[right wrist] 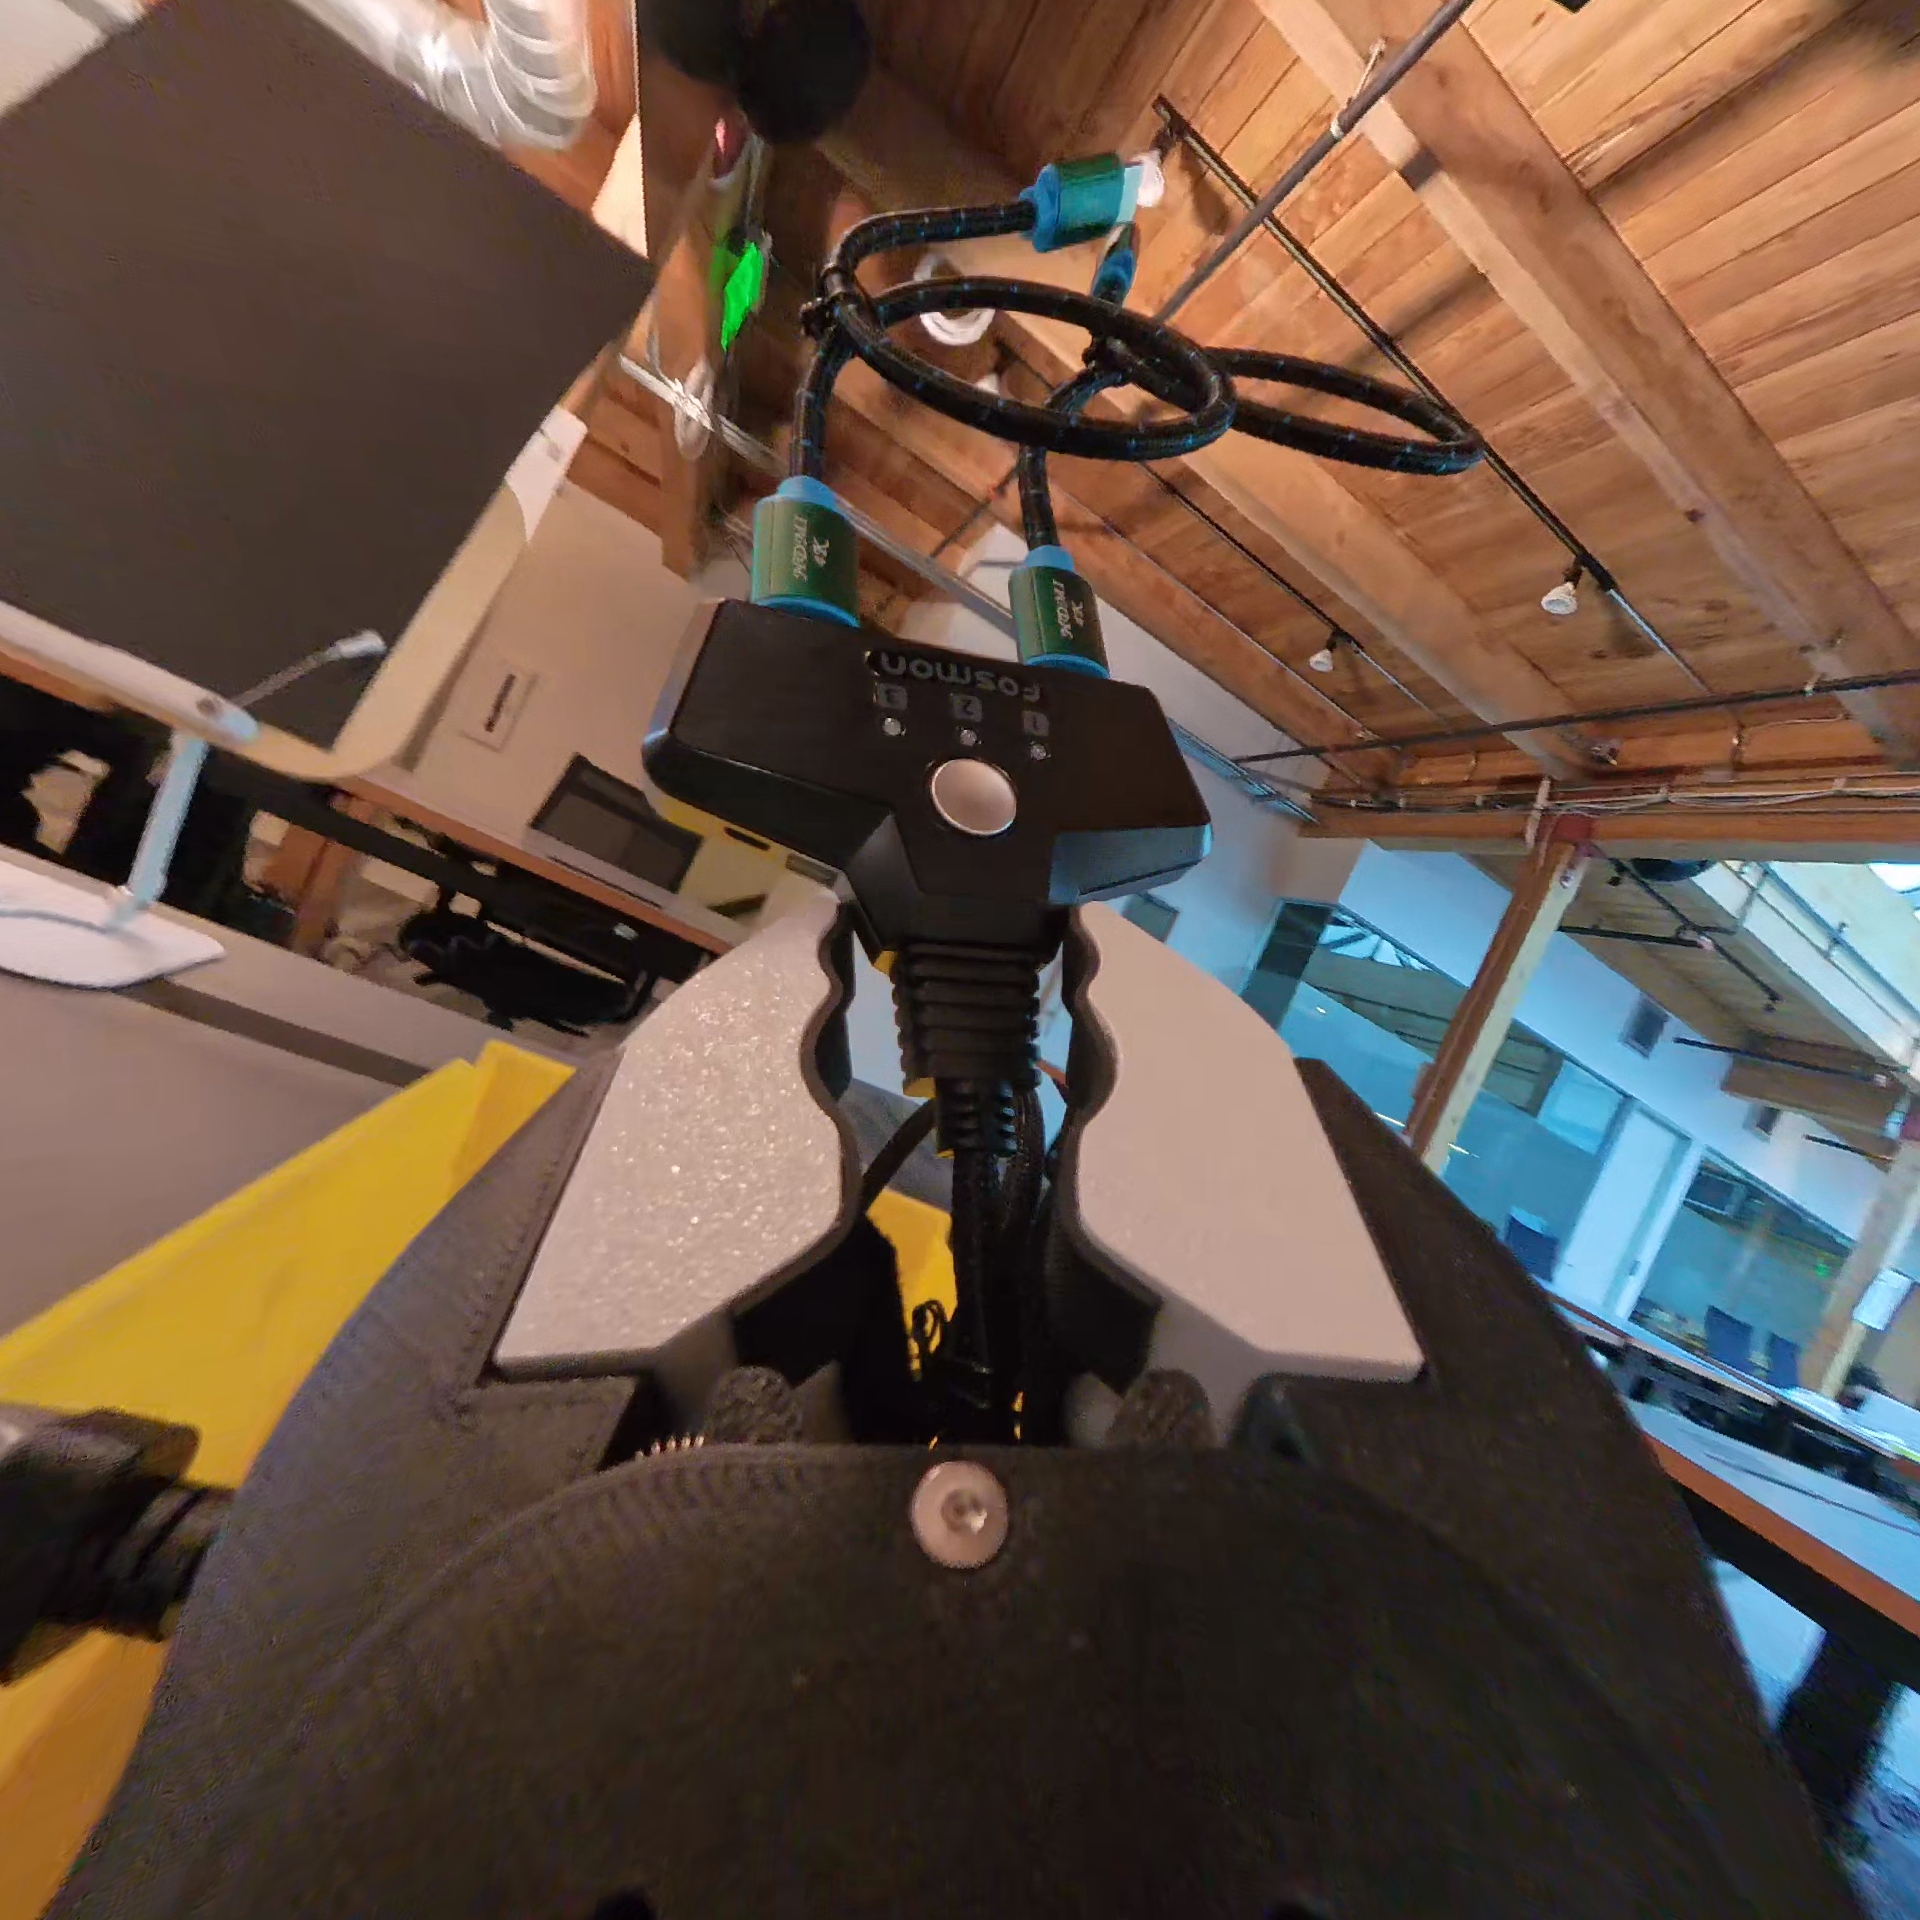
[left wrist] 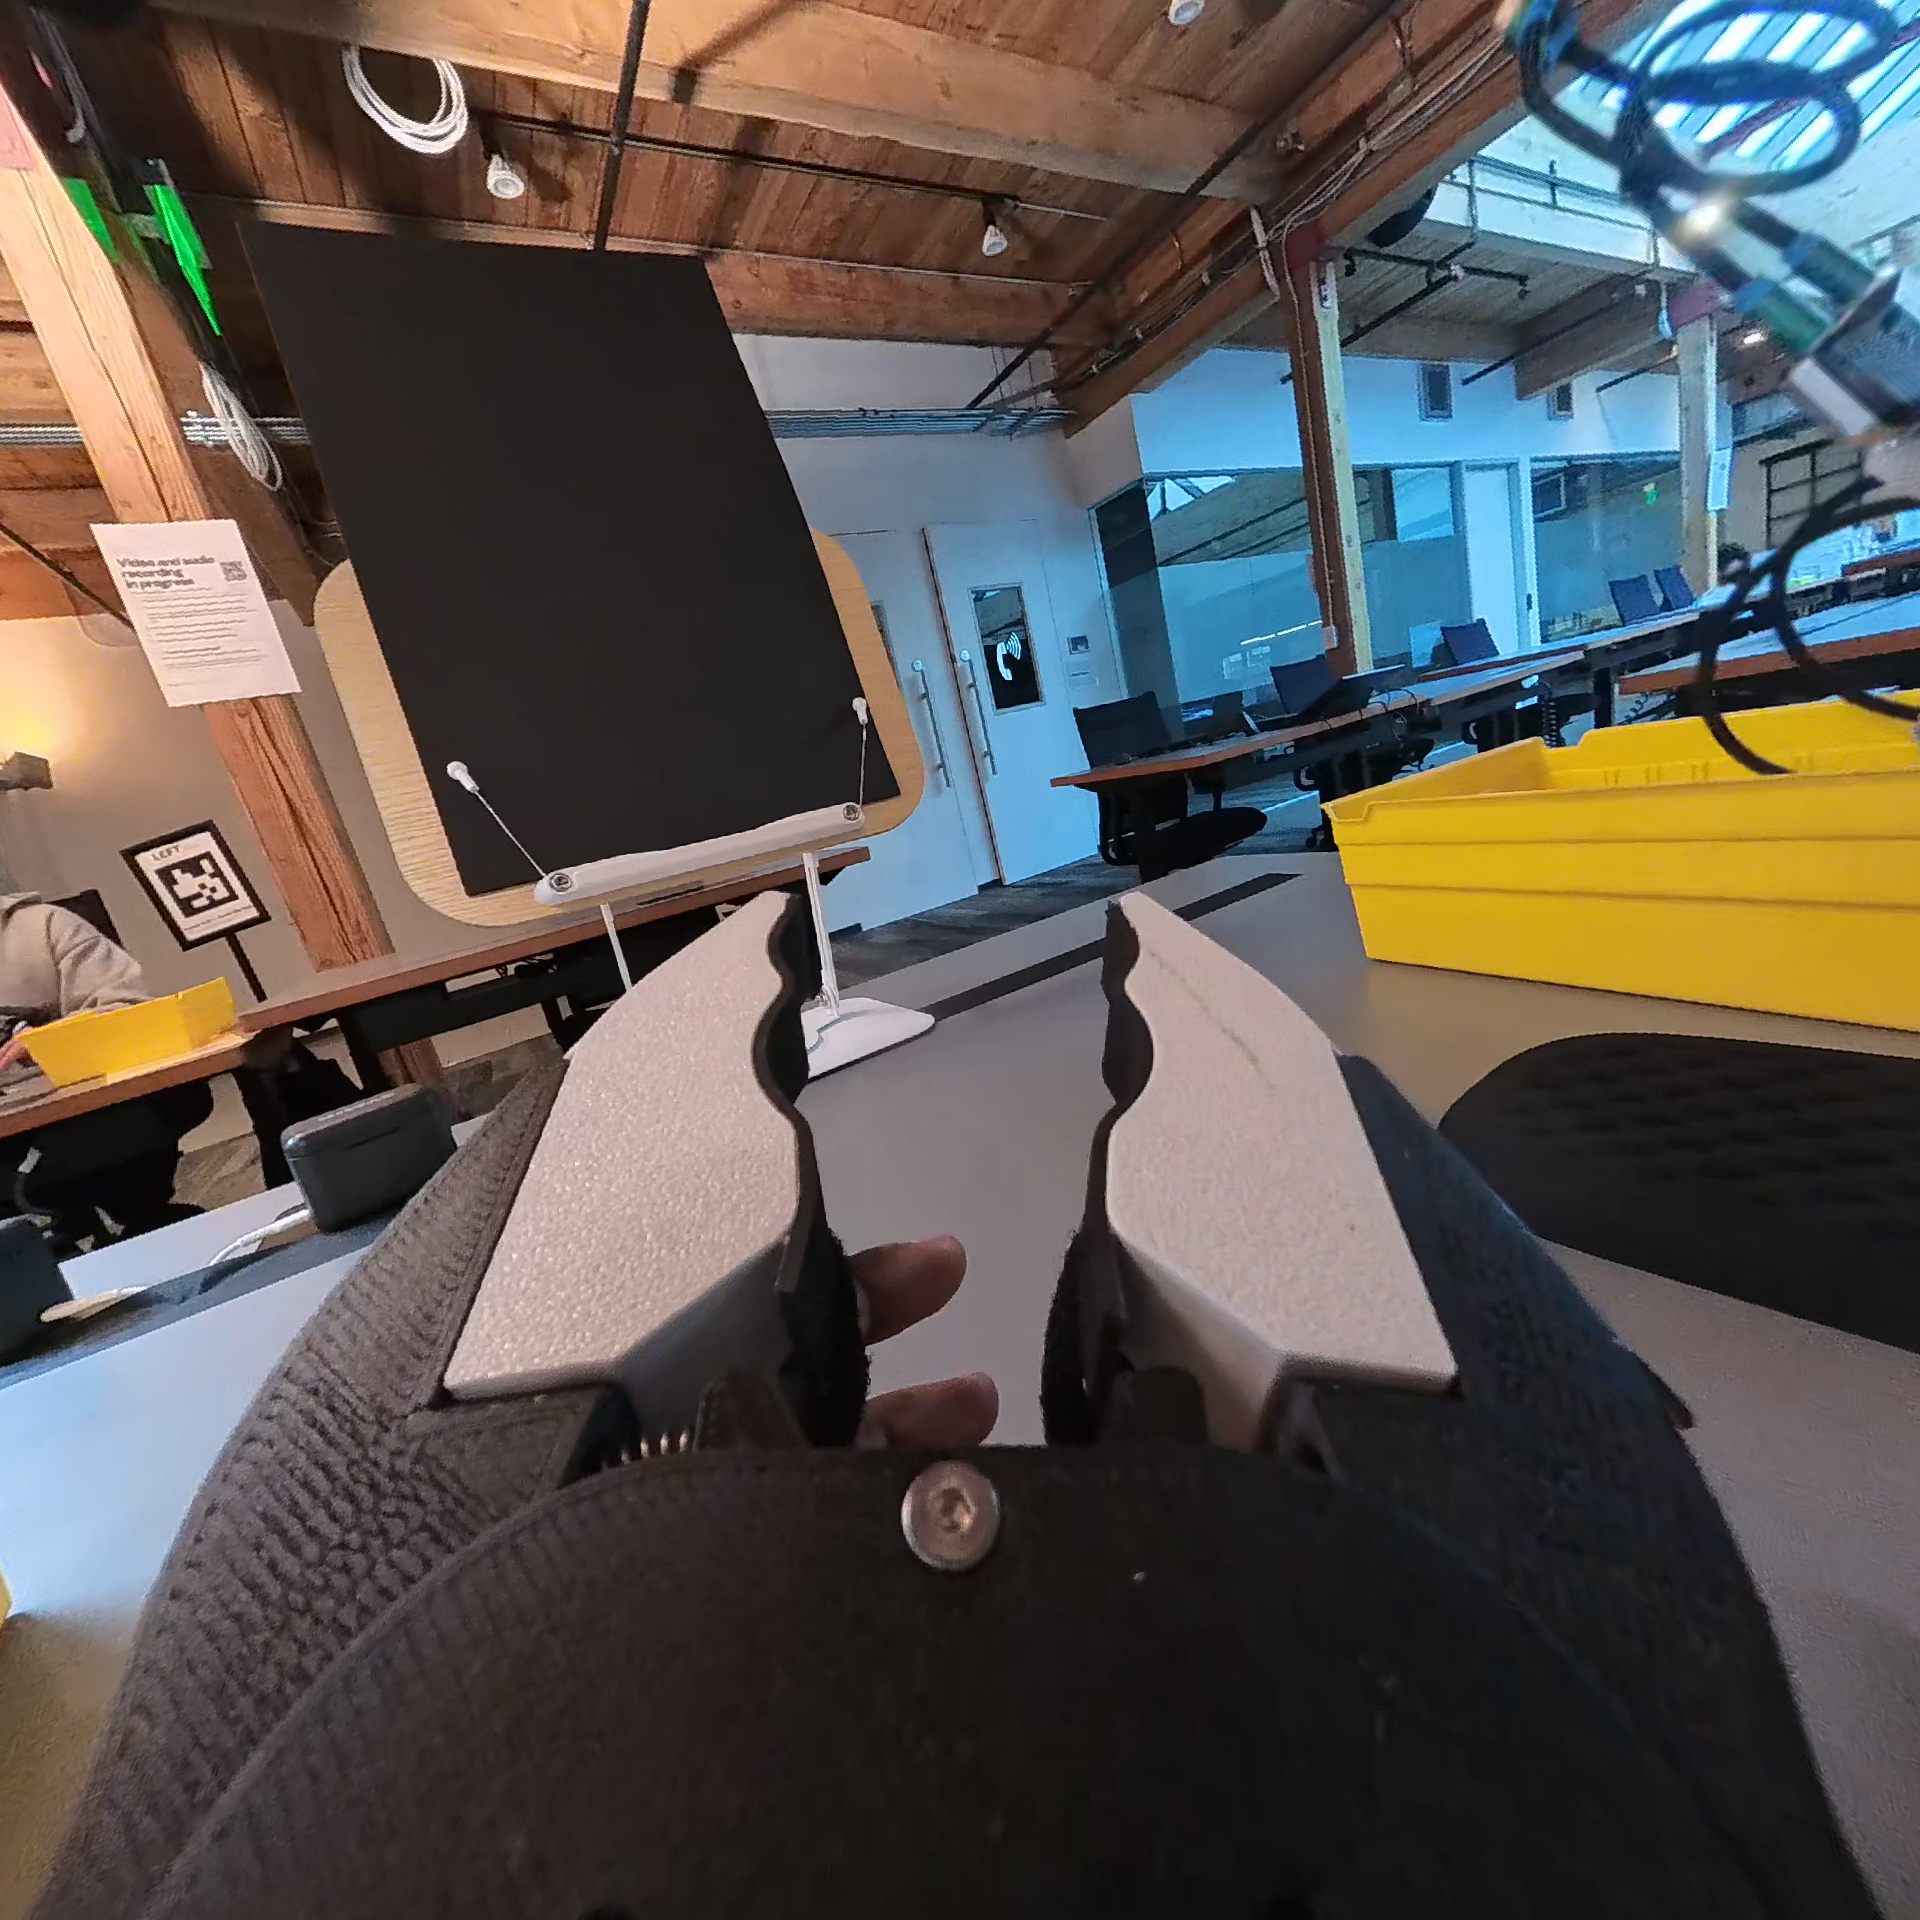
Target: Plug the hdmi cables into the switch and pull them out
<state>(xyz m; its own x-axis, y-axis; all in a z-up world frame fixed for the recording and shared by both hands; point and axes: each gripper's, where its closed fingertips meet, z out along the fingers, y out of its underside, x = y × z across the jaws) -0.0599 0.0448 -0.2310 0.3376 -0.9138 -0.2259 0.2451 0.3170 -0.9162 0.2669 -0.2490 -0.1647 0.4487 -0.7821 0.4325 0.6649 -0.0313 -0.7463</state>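
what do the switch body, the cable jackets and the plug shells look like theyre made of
Switch: black, brushed-looking metal or plastic, judging by its fine grain and sheen; the round button looks like polished metal.
Cable jackets: braided fabric sleeve, black with blue flecks, visibly woven.
Plug shells: glossy green, probably anodised metal, with blue plastic-looking collars.

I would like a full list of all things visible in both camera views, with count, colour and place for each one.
Black HDMI switch: one, black, held up by its ribbed cable neck in the right gripper.
Braided HDMI cables: two, black with green-blue plugs, both plugged into the switch, coiled above it.
Yellow plastic bin: one, yellow, on the grey table, right side.
Black board on white stand: one, far end of the table.
Dark grey case: one, left.
Left gripper: grey fingers, open, empty.
Right gripper: grey fingers, shut on the switch.
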